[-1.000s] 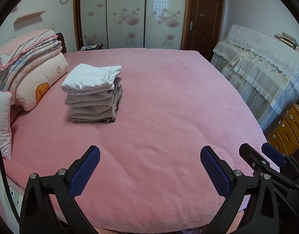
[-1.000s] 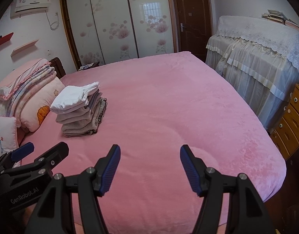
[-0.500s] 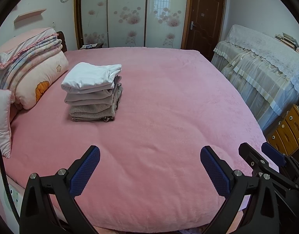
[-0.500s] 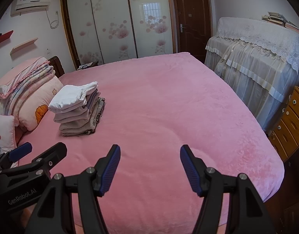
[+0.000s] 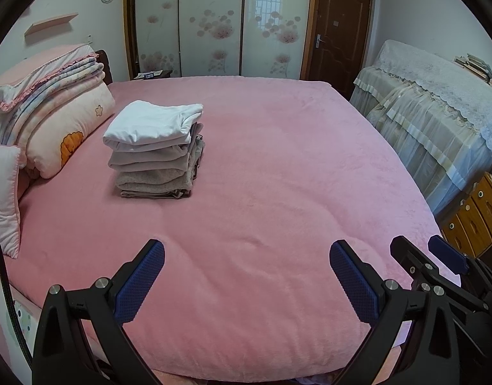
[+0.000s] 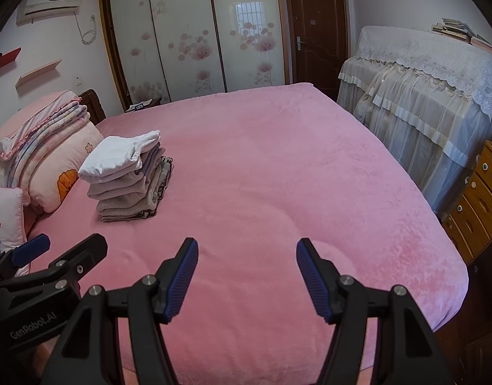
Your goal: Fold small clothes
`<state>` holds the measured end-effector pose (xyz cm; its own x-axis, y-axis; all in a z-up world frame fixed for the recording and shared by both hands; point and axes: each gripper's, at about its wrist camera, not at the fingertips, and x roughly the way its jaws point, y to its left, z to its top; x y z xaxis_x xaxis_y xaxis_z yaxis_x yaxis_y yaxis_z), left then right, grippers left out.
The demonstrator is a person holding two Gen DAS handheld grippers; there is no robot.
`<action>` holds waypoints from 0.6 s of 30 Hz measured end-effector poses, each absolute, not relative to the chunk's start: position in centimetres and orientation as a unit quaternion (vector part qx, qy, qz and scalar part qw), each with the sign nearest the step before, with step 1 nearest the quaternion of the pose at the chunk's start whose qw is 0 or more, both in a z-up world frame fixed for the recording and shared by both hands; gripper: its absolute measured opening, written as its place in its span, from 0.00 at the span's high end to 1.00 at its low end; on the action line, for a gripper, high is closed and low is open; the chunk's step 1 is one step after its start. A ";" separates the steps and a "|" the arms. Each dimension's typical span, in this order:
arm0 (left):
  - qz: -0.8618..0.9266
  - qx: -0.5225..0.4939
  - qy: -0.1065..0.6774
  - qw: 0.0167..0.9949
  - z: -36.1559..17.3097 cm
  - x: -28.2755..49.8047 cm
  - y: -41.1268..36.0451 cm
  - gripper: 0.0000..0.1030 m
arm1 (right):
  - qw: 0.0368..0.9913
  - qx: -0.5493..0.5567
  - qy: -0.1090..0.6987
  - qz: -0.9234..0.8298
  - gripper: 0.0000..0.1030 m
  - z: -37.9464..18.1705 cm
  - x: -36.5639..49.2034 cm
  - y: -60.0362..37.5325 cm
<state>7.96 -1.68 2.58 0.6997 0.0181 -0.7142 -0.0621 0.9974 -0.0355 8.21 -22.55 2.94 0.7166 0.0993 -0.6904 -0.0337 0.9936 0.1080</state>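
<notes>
A stack of folded small clothes (image 5: 154, 150), white piece on top and grey and beige ones below, sits on the pink bed (image 5: 278, 192) at the left, near the pillows. It also shows in the right wrist view (image 6: 130, 176). My left gripper (image 5: 246, 272) is open and empty, held over the bed's near edge, well short of the stack. My right gripper (image 6: 246, 272) is open and empty, just to the right of the left one; it also shows at the right edge of the left wrist view (image 5: 438, 263).
Folded quilts and pillows (image 5: 47, 115) lie at the bed's left. A lace-covered piece of furniture (image 5: 438, 102) and a wooden drawer chest (image 5: 477, 211) stand to the right. Sliding wardrobe doors (image 5: 214, 22) and a brown door (image 5: 339, 29) are behind.
Both grippers have drifted back and slightly up from the bed; the view of the stack shifted a little. Both stay open and empty.
</notes>
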 end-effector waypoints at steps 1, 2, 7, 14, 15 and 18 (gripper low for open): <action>0.022 -0.028 0.387 0.921 2.6 8.0 -1.7 0.01 | 0.925 0.043 0.375 0.036 0.38 2.9 8.2 -22.6; 0.022 -0.029 0.387 0.921 2.6 8.0 -1.7 0.01 | 0.925 0.042 0.375 0.036 0.38 2.9 8.1 -22.6; 0.023 -0.031 0.387 0.921 2.6 7.8 -1.6 0.01 | 0.925 0.043 0.375 0.036 0.38 2.8 8.3 -22.6; 0.024 -0.033 0.389 0.920 2.6 7.7 -1.6 0.01 | 0.925 0.042 0.375 0.036 0.38 2.8 8.3 -22.7; 0.025 -0.033 0.389 0.920 2.6 7.7 -1.6 0.01 | 0.925 0.042 0.375 0.036 0.38 2.8 8.3 -22.7; 0.026 -0.033 0.389 0.920 2.6 7.7 -1.6 0.01 | 0.926 0.041 0.374 0.035 0.38 2.8 8.3 -22.7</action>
<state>7.69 -1.64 2.60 0.6960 0.0217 -0.7177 -0.0727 0.9965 -0.0404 8.26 -22.71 2.78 0.7174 0.0967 -0.6899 -0.0347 0.9941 0.1032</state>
